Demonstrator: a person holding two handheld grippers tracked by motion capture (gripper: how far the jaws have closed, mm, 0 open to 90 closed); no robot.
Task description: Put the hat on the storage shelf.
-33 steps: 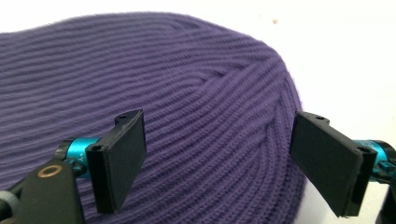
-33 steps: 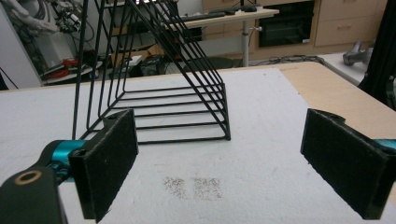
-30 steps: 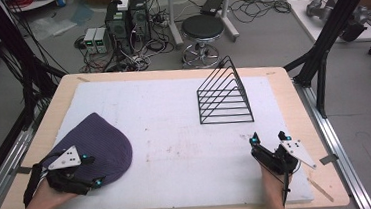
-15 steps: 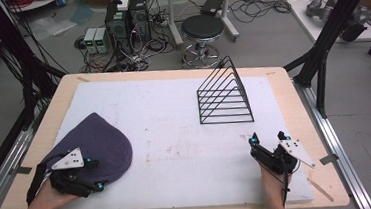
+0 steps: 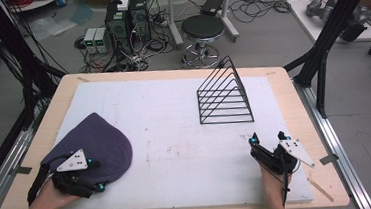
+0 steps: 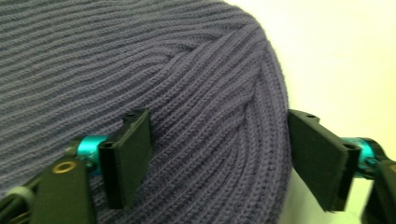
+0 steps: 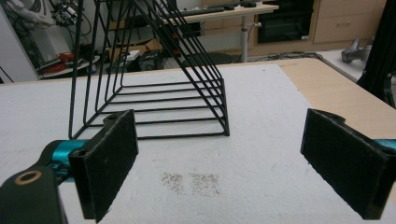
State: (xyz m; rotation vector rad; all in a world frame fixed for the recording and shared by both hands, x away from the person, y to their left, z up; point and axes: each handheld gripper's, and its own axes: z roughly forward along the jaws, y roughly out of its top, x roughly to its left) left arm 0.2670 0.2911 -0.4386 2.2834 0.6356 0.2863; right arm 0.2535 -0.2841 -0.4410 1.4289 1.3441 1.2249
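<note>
A: Lab floor with cables and a stool (image 5: 202, 29) at top of the high view; the white table mat (image 5: 176, 135) takes up the middle. Purple knit beanie (image 5: 94, 144) lies flat at lower left, black wire rack (image 5: 224, 95) upper right of centre.

B: Tongs?

A: Left gripper (image 6: 219, 163) released, jaws straddling the beanie's rounded edge. Right gripper (image 7: 224, 168) released too, holding nothing, low right, facing the rack.

B: Risk?

A: Closing now likely pinches just the top knit layer, so the hat stretches or slips. Right jaw sits off the fabric edge, so it could drag on the mat.
</note>
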